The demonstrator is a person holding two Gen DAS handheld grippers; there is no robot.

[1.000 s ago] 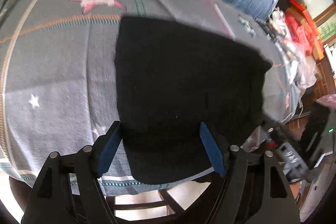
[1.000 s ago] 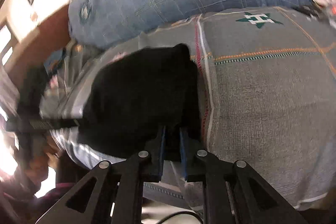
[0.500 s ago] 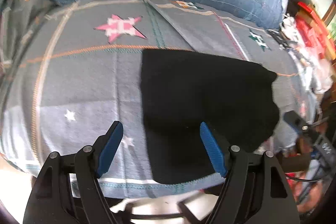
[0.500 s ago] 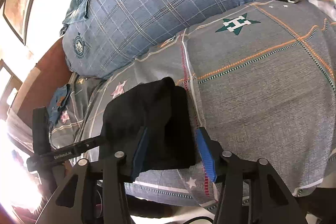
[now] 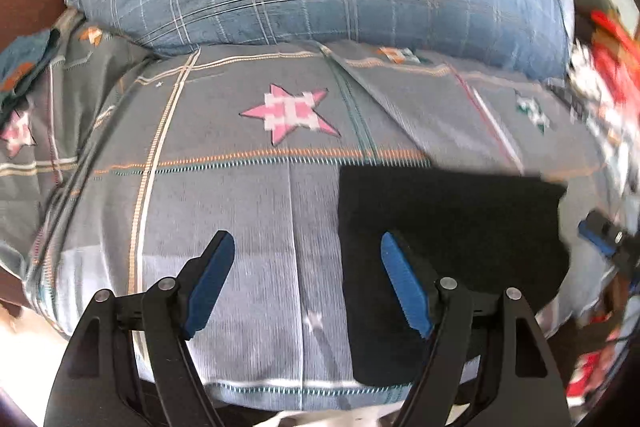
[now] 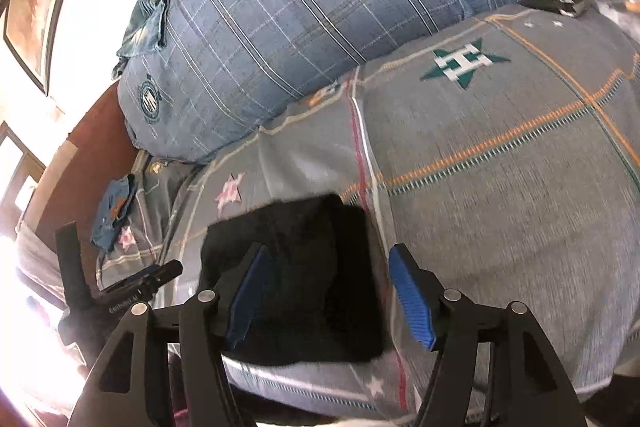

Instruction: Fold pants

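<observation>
Left gripper [image 5: 306,283] released | right gripper [image 6: 330,291] released | pants [image 5: 448,251] folded lower right, bed [image 5: 224,195] edge | risk: slipping off

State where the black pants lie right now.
The pants lie folded near the bed's front edge: lower right in the left wrist view, below the pink star; lower centre in the right wrist view.

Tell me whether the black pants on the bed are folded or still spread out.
Folded. The black pants lie as a compact rectangular block near the bed's front edge, no legs trailing. Both tongs, left and right, are open and hold nothing.
</observation>
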